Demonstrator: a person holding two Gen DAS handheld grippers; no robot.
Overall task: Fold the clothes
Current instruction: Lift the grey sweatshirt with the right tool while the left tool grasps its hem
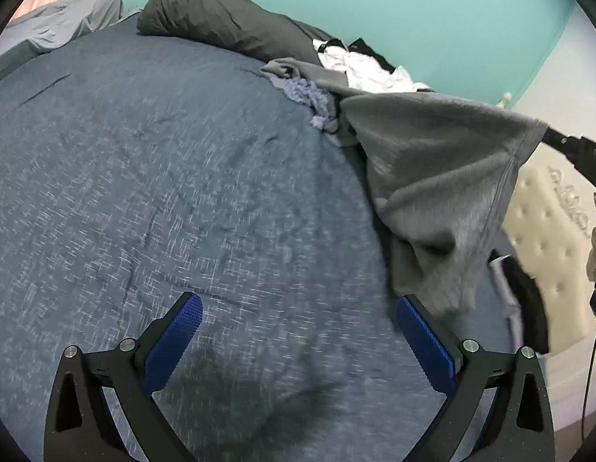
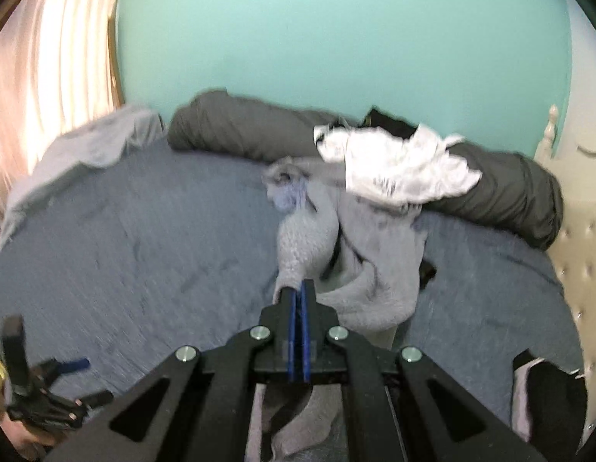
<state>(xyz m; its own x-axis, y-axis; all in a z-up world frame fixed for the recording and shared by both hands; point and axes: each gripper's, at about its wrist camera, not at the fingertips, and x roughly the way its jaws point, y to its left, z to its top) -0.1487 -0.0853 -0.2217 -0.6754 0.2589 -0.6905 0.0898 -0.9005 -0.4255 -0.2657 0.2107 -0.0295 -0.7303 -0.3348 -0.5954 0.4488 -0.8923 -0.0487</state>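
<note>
Gripping grey garment (image 2: 371,254), right tongs (image 2: 299,288) clamped.

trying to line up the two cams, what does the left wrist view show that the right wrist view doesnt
Only the left wrist view shows the left gripper with its jaws wide apart and nothing between them, over the blue bedspread.

Only the right wrist view shows the pink curtain and the right gripper shut on the grey garment.

Both show the grey garment lifted off the bed, the white garment behind it, the dark pillow and the teal wall.
</note>
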